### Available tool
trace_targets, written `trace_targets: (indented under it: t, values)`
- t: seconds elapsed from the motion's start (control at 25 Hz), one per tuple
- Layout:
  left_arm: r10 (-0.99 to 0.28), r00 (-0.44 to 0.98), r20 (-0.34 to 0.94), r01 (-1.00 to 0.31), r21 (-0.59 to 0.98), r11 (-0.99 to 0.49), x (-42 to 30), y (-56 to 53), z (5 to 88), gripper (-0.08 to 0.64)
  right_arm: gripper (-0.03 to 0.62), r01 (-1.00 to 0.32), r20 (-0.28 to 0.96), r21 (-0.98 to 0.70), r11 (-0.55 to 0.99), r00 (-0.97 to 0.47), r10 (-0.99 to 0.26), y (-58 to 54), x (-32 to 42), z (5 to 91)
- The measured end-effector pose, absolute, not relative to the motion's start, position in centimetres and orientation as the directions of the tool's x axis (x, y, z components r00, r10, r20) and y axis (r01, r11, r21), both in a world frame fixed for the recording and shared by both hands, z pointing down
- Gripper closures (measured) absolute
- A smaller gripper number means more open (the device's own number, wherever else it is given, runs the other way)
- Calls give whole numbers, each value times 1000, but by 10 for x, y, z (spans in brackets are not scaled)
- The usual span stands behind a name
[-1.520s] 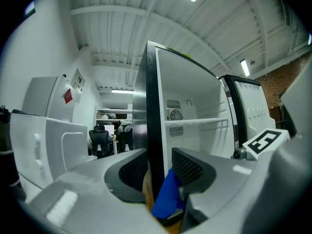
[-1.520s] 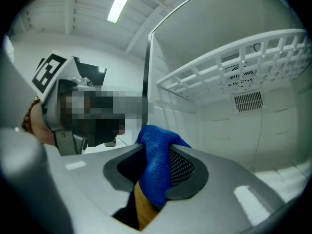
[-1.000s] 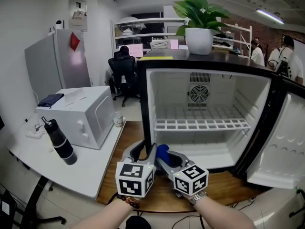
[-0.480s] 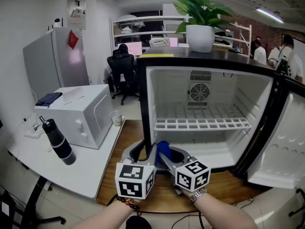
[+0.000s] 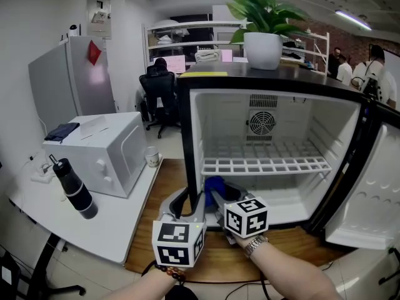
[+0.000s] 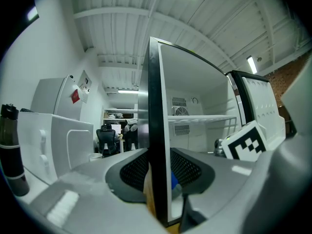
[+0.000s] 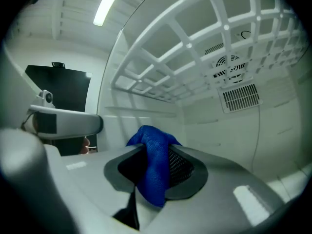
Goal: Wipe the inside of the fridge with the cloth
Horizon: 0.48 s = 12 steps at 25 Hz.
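Left gripper (image 6: 158, 175) clamps the left wall edge of the fridge (image 5: 345, 144). Right gripper (image 7: 155, 168), inside the fridge under its shelf (image 5: 262, 163), pinches the blue cloth (image 7: 154, 147) near that wall.

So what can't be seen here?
Left gripper view: whether the left gripper's pads press the fridge wall between them; the wall hides contact.
Head view: whether the cloth touches the fridge floor, behind the right gripper, whose jaws have just been closing on it.
Head view: fridge door, cut by right edge.

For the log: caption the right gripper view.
Right gripper inside fridge below shelf, jaws just closed further on cloth.
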<state>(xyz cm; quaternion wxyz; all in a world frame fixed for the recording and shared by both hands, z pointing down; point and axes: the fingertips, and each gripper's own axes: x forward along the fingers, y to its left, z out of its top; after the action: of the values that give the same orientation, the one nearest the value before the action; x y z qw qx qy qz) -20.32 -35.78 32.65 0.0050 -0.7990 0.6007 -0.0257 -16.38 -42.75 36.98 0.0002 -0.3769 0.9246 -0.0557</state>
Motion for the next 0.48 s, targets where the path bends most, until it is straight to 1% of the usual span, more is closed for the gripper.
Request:
trace_targets:
  t: [0.2, 0.48]
  values:
    - [-967, 252, 35, -966, -48, -253, -205, -359, 330, 425, 497, -753, 84, -62, 656, -658, -748, -454, -164, 369]
    - [-971, 238, 23, -970, -51, -239, -205, -360, 330, 425, 497, -812, 106, 4, 583, -579, -808, -485, -163, 371]
